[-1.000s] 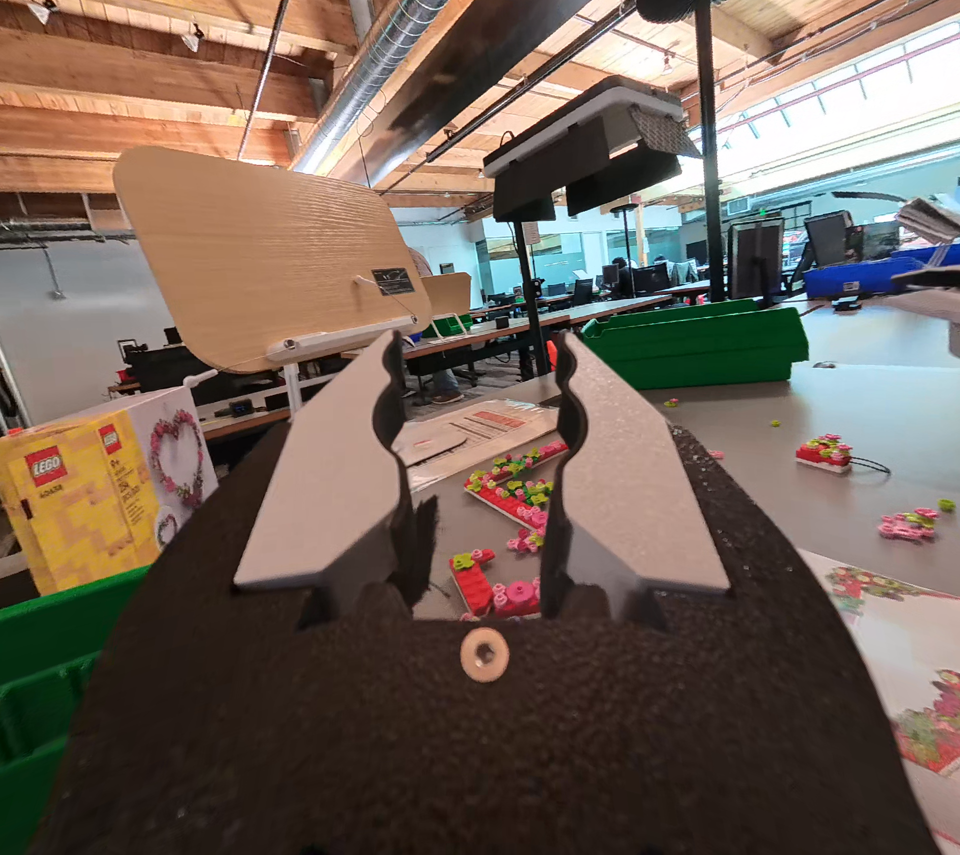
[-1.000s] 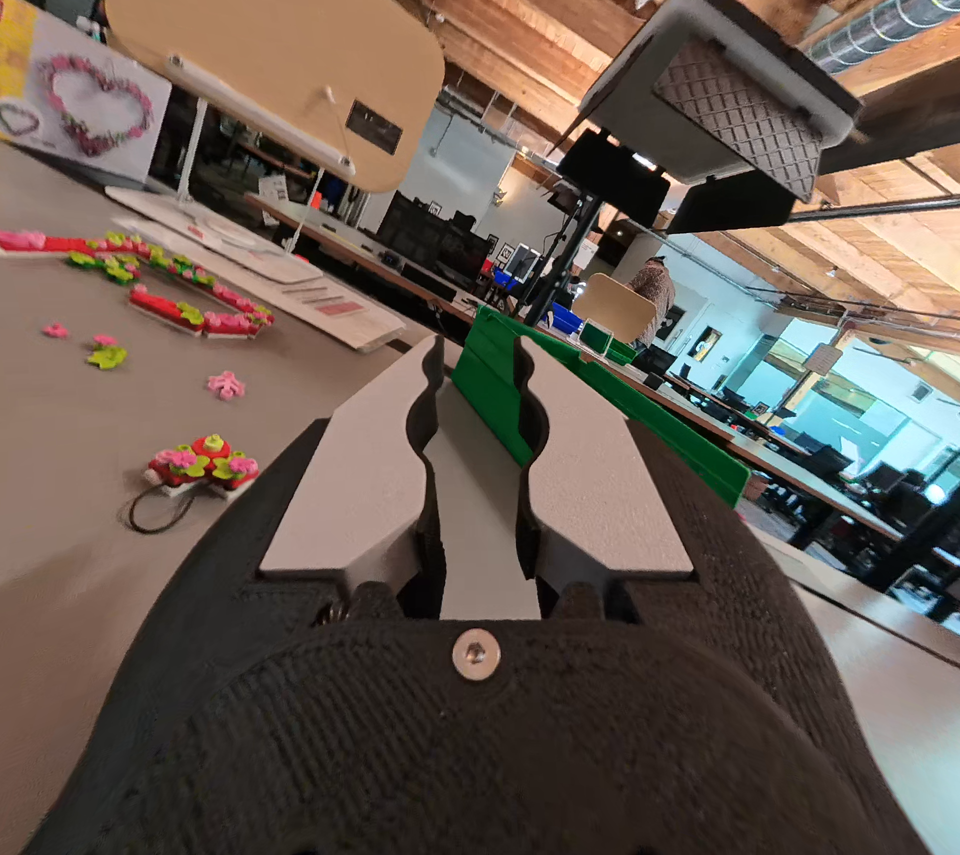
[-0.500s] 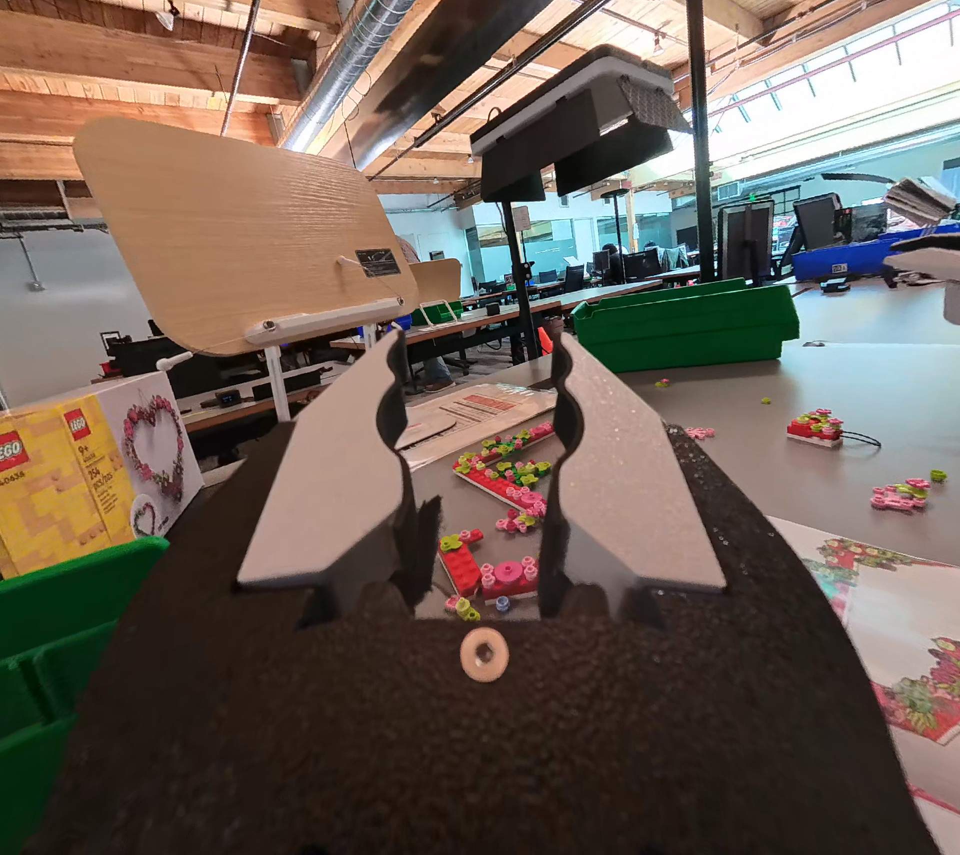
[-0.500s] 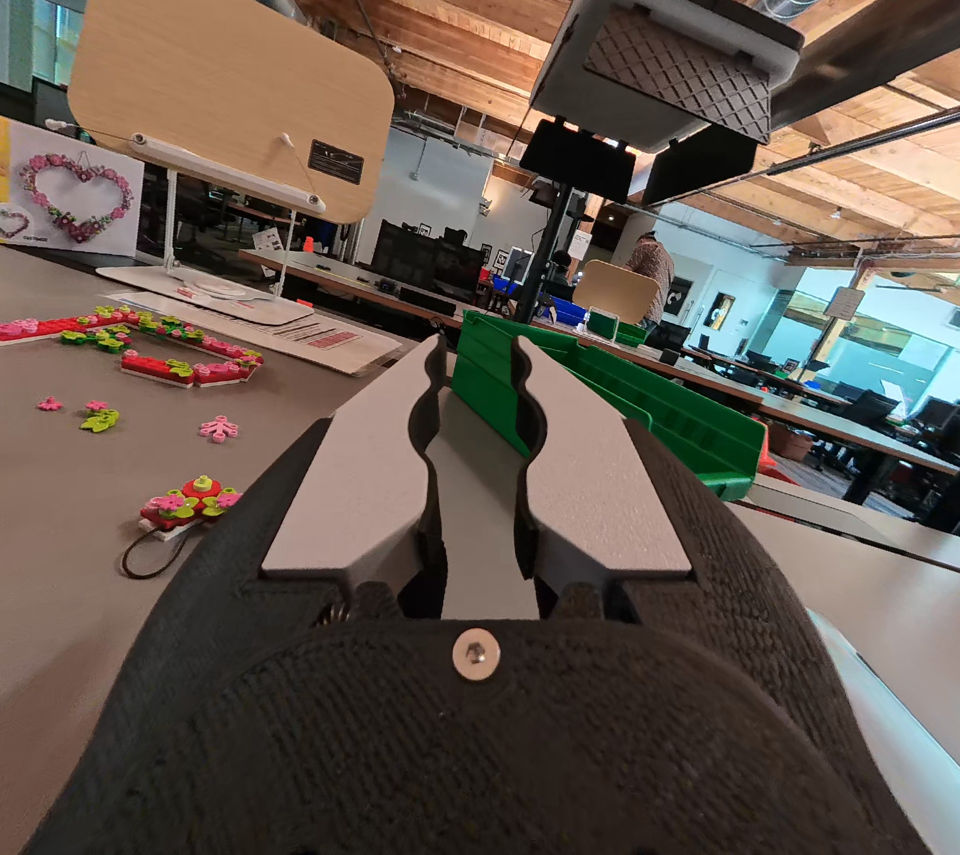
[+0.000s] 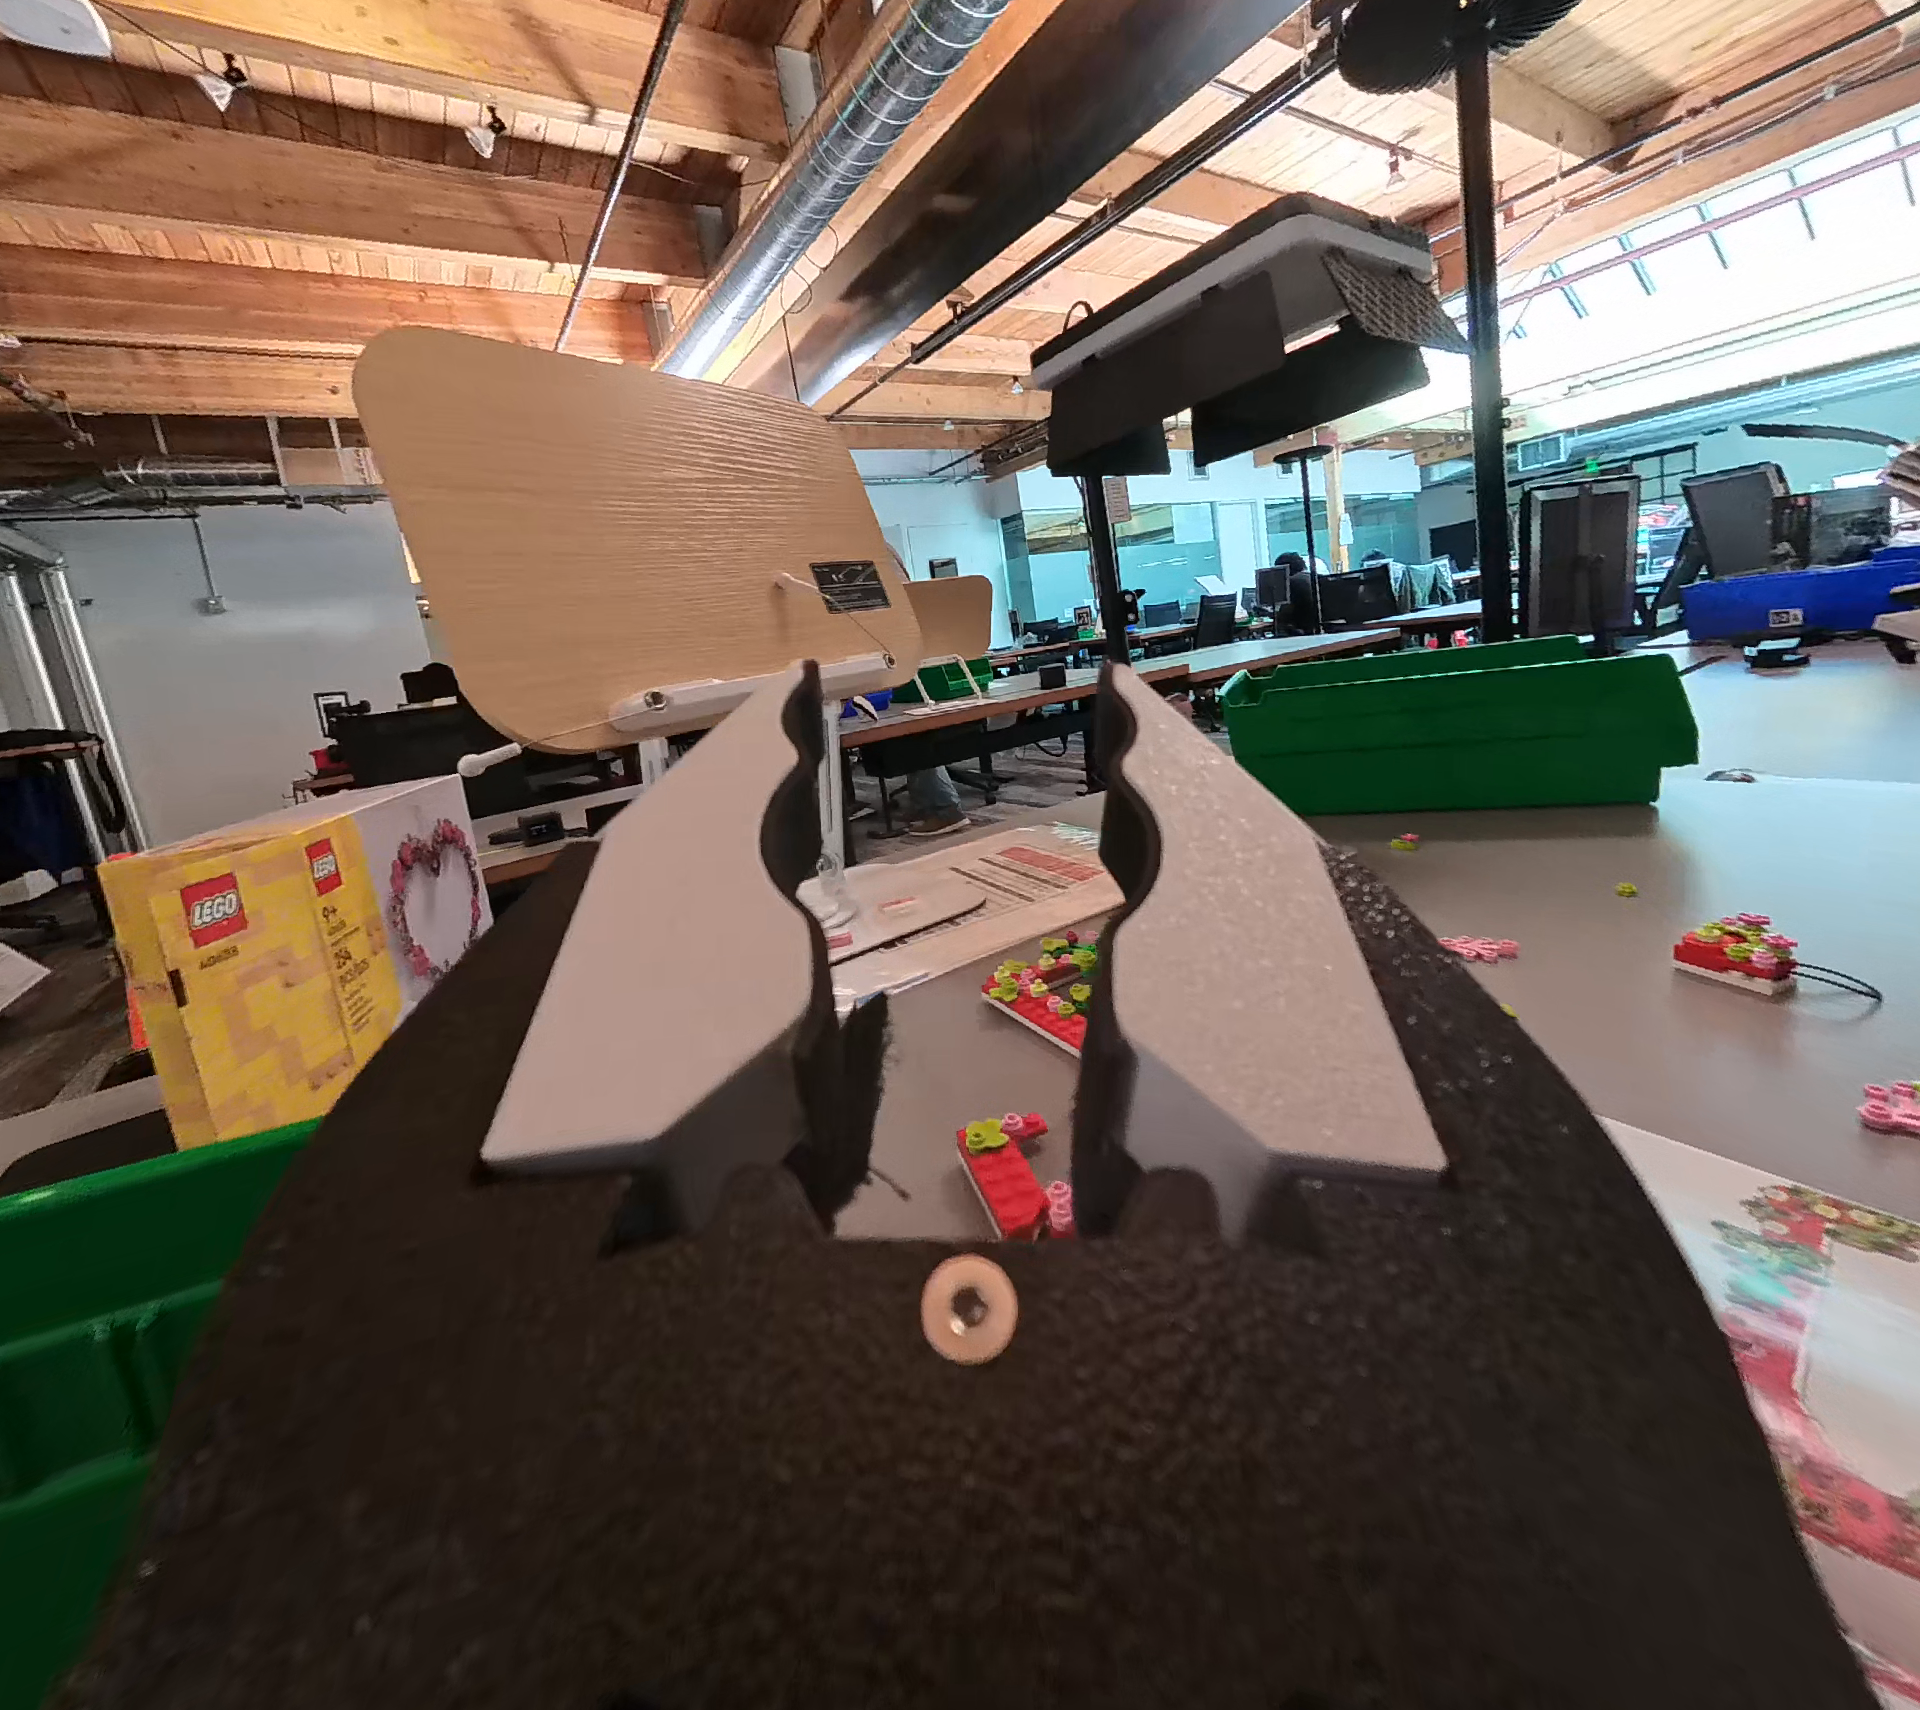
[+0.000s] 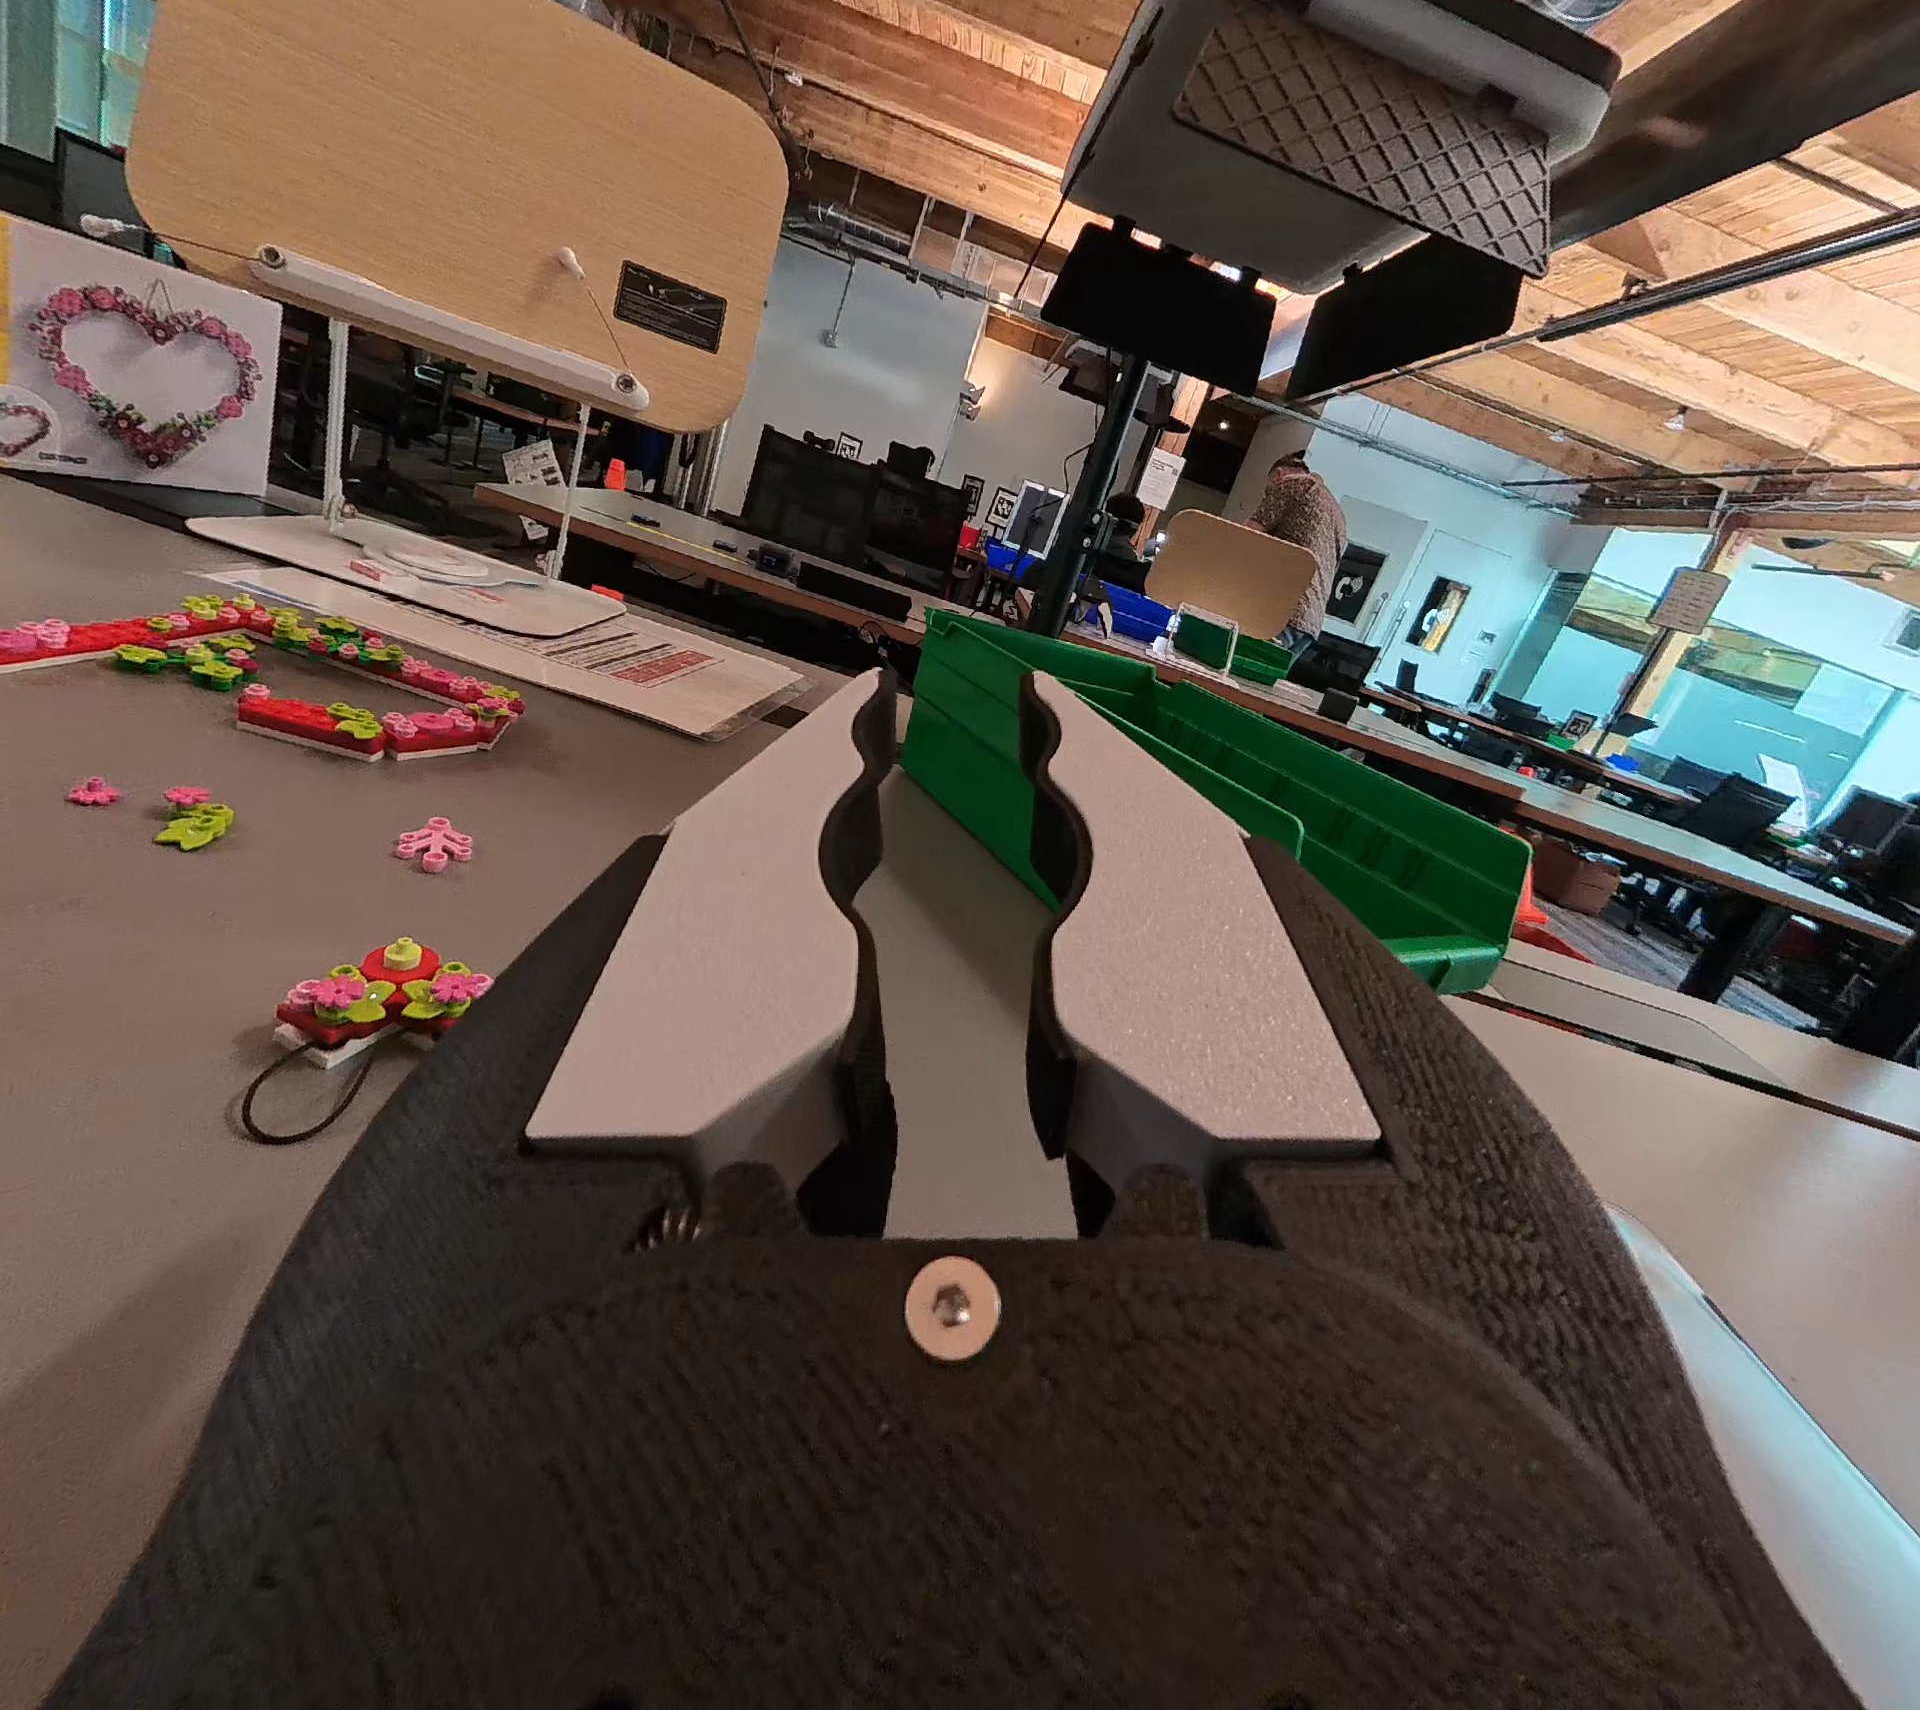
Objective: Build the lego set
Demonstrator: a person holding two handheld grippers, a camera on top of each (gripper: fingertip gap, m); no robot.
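My left gripper [image 5: 954, 704] is open and empty, held above the grey table. Between its fingers I see a small red brick piece with a green and pink flower [image 5: 1006, 1167] and a longer red flowered strip [image 5: 1042, 995] farther off. My right gripper [image 6: 958, 692] is open and empty, pointing at the green bin [image 6: 1226, 787]. Left of it lie a small red flower cluster with a black cord loop [image 6: 379, 995], the long red flowered strips [image 6: 374, 720] and loose pink and green flower pieces [image 6: 192, 824].
A wooden book stand [image 5: 623, 517] and the yellow set box [image 5: 270, 954] stand at the back left. A green bin [image 5: 1455, 725] sits back right, another green bin [image 5: 94, 1297] at the near left. An instruction sheet [image 5: 1829, 1369] lies at the right. One gripper's finger ends stand about 45 cm off the other's.
The left gripper has shifted right and tilted up, so the brick pieces sit lower between its fingers. The right gripper has levelled out from a tilt and swung a little left.
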